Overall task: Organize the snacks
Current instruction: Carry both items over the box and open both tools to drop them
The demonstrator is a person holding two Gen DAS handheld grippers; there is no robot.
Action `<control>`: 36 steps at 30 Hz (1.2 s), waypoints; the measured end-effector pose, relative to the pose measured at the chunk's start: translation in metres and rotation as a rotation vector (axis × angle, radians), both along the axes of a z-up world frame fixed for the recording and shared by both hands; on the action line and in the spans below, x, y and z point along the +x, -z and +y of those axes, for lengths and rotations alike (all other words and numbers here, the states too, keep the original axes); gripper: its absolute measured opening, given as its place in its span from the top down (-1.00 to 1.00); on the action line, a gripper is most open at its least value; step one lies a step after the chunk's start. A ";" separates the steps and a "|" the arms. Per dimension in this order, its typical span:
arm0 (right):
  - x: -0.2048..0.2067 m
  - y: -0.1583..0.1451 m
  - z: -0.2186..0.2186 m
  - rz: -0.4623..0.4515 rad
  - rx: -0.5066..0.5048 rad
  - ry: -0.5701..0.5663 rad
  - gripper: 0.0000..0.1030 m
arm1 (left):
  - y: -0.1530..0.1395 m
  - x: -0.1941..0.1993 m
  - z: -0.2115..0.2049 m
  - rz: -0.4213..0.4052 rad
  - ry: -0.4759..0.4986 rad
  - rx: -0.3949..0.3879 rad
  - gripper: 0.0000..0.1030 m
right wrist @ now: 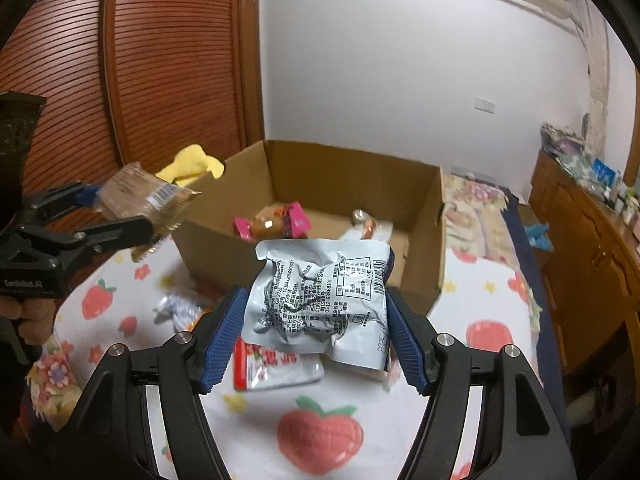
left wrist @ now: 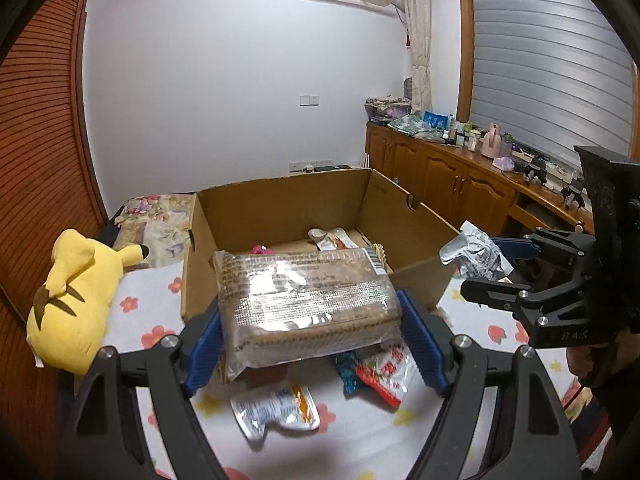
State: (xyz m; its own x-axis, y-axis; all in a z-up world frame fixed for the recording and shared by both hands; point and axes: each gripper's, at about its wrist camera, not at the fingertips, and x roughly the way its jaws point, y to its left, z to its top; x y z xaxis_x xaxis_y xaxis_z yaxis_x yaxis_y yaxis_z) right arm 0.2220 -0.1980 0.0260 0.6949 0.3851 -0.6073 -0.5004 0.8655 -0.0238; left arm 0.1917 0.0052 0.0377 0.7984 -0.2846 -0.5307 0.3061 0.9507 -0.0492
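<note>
Left wrist: ribbed blue fingers (left wrist: 424,344) pinch glossy rectangular wafer pack (left wrist: 304,304).

You see a brown cardboard box (left wrist: 288,208), a silver snack pouch (right wrist: 320,300) with black print, and blue pads (left wrist: 424,344). Your bedsheet (right wrist: 320,432) is white with red strawberries.

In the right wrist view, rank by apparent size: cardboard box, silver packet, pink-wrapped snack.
1. cardboard box
2. silver packet, though it is enlarged by sitting near the camera
3. pink-wrapped snack, inside the box
</note>
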 end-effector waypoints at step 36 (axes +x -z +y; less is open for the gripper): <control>0.094 0.018 0.004 0.060 0.034 -0.028 -0.50 | 0.027 0.106 -0.013 0.097 -0.044 0.074 -0.61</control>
State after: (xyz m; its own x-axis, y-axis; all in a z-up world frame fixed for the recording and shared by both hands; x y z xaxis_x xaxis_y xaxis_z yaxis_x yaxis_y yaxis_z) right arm 0.3159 -0.1938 0.0085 0.6465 0.4250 -0.6336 -0.5237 0.8511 0.0365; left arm 0.2976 -0.0080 0.0110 0.7531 -0.2075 -0.6243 0.2608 0.9654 -0.0062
